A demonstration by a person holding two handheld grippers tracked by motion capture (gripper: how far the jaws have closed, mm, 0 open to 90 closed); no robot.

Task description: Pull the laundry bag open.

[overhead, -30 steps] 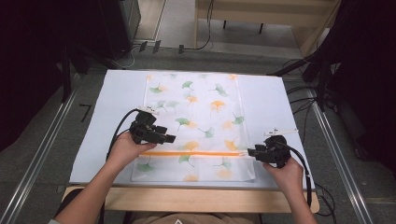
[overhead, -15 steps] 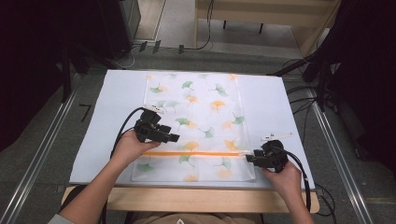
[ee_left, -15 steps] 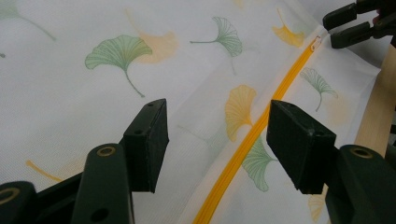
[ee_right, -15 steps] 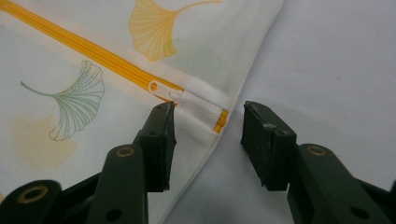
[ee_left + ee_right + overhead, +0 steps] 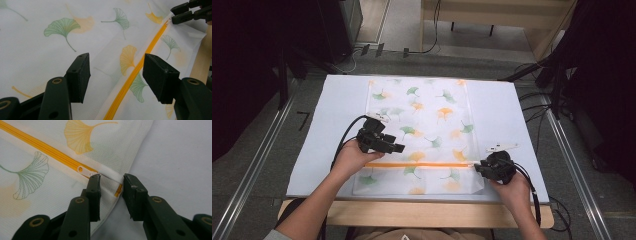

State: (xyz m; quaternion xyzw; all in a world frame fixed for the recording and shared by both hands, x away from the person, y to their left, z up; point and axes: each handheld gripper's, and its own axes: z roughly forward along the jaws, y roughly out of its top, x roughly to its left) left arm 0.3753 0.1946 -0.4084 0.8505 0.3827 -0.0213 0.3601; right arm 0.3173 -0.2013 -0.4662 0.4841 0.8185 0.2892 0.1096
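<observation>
zipper pull (image 5: 83,170) lay just ahead of the right hand-held gripper (image 5: 111,182), jaws released astride the bag's (image 5: 427,115) edge; left hand-held gripper (image 5: 116,75) hovered released, farther off.

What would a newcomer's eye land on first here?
Probably the orange zipper running across the near end of the ginkgo-leaf bag on the white table. Next, the right gripper, jaws apart around the bag's edge beside the zipper pull, and the left gripper, open above the cloth.
</observation>
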